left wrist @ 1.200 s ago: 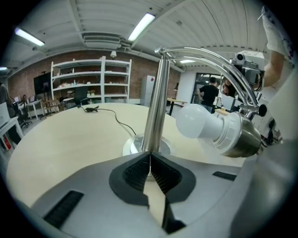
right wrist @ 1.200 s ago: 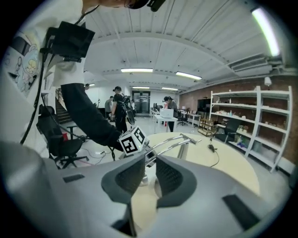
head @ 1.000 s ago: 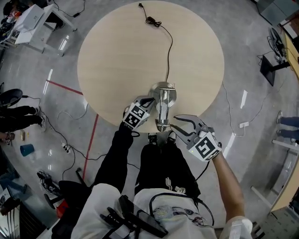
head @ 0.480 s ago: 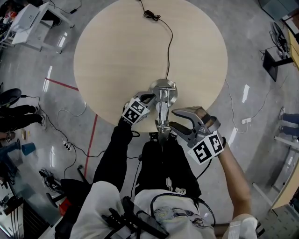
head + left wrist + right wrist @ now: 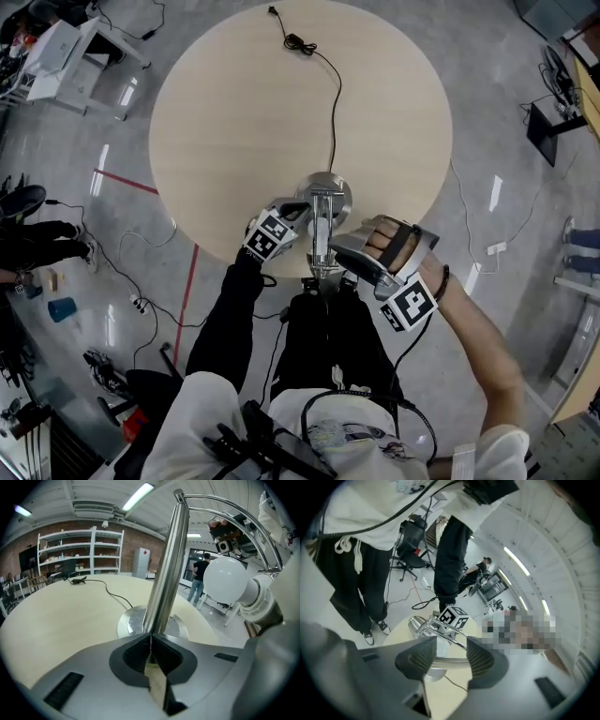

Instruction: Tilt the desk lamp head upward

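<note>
Since a second ago our right gripper (image 5: 451, 656) has rolled over: in the head view the hand (image 5: 389, 239) now lies on top of it, and its marker cube (image 5: 408, 302), with a black-and-white square pattern, sits at the side near our body. This gripper has also come closer to the desk lamp (image 5: 321, 225). Its jaws have just been opening and now stand wide apart. In the right gripper view a chrome bar of the lamp crosses the gap, and neither pad presses on it.

Our left gripper (image 5: 151, 641) has kept its place. Its jaws are pinched together on the chrome pole (image 5: 166, 569), low down, just above the round base (image 5: 129, 623). To the right of the pole hangs the white bulb (image 5: 225, 581), under curved chrome wires (image 5: 243, 517).

We see the lamp standing on the round light-wood table (image 5: 234, 112), near the edge closest to us. A black cable (image 5: 333, 103) runs from the base across the table to its far side. On the grey floor at the left lies a red tape line (image 5: 183, 281)
</note>
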